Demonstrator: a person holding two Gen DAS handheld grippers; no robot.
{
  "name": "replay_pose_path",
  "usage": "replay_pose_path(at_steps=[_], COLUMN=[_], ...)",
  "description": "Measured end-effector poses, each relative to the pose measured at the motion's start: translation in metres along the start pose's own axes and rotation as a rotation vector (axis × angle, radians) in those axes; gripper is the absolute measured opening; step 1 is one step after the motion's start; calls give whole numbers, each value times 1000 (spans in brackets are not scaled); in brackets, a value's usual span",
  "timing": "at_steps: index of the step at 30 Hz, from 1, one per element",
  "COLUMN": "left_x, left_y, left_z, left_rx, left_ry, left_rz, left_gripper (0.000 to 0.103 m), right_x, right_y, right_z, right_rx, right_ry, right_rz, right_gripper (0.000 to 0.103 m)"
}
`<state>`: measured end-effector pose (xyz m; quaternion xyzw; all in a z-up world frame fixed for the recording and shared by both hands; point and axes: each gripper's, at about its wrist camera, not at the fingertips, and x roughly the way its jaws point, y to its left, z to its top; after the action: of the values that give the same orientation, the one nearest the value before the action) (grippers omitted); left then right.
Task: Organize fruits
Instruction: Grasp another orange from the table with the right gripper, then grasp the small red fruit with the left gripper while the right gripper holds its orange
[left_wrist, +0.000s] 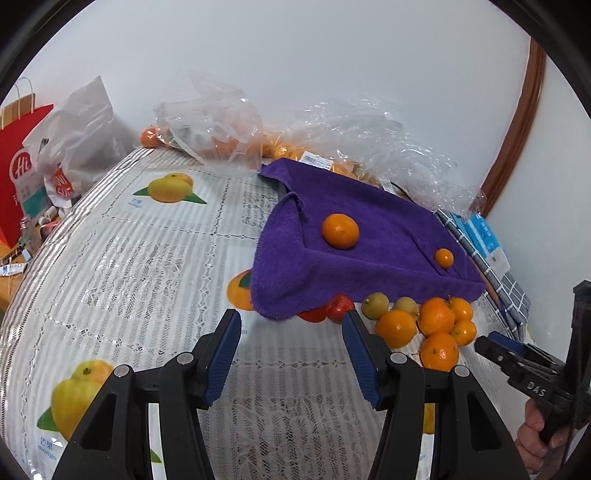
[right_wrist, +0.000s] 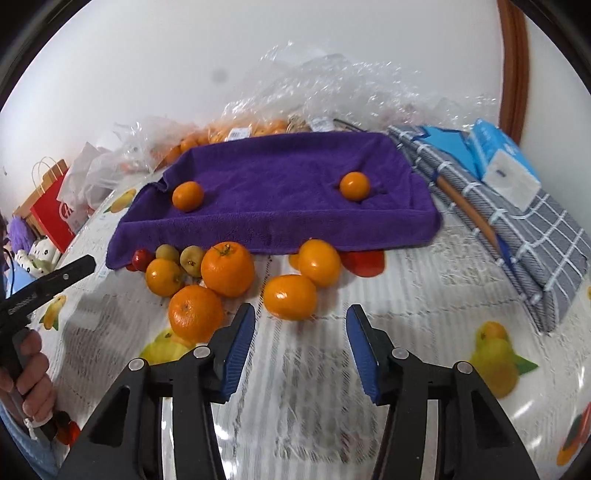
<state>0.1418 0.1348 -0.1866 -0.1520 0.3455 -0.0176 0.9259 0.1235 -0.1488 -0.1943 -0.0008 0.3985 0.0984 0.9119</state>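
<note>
Left gripper (left_wrist: 291, 325): jaws stood apart with nothing between them, over bare tablecloth (left_wrist: 129, 266) just short of the purple towel (left_wrist: 369, 258). Right gripper (right_wrist: 301, 321): jaws likewise apart, nothing gripped; one orange (right_wrist: 290, 296) lay just beyond the tips.

Seen only from the left wrist view: a large orange (left_wrist: 340, 231) and a small one (left_wrist: 443, 257) on the towel, with the right gripper (left_wrist: 495, 341) entering at the right edge, held by a hand (left_wrist: 535, 432). A clear plastic bag of oranges (left_wrist: 218, 125) and a red paper bag (left_wrist: 22, 162) were noted at the far left.

Seen only from the right wrist view: the loose fruit in full. A cluster of oranges (right_wrist: 227, 269) lay in front of the towel's near edge, with two greenish-yellow fruits (right_wrist: 192, 260) and a small red fruit (right_wrist: 142, 258) beside it; a larger red fruit (right_wrist: 364, 262) was partly tucked under the towel edge. A folded grey checked cloth (right_wrist: 517, 236) with a blue tissue pack (right_wrist: 506, 162) on it lay to the right. The left gripper (right_wrist: 79, 267) showed at the left edge.

Surface: table covered with a white lace-pattern cloth printed with fruit pictures. Crumpled clear plastic (right_wrist: 351, 85) was heaped behind the towel. Room: plain white wall; a curved brown wooden frame (right_wrist: 513, 66) at upper right.
</note>
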Motion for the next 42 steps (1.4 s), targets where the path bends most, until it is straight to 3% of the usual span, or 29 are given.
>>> replay_pose_path(at_steps=[7,8,9,11,16,23,25,29,35,42], left_x=[6,6,5,4,9,13,17,27,32,52], left_y=[-5,-6,-7,-7,-13,-24,-25,-35,-59,-66], left_z=[-1,-1,-2,-2,-4,-10,-10,-11,2,6], left_rx=[23,30,35,39,67,118,123,180,280,305], left_ry=[16,15,9,3,28,69,91,157,119,130], left_rz=[15,15,13,9,6,-16,-23,25,66,94], left_gripper=[55,54,55,55,54,54,54,45,45,45], right_x=[24,29,32,35,18,-8,-12,-19,-13,-16], right_y=[6,6,6,6,3,-15,-22,-32,-36,-40], right_z=[10,11,10,9,2,-18,-23,-27,-26,-27], right_rx=[-9,-4,-2,-2,-11,-61,-52,-29,-2,14], right_ry=[35,44,48,46,13,-43,-37,-48,-19,-33], right_rz=[17,16,15,11,12,-86,-73,-60,-13,9], right_gripper=[52,51,41,40,40,40,40,40,40,40])
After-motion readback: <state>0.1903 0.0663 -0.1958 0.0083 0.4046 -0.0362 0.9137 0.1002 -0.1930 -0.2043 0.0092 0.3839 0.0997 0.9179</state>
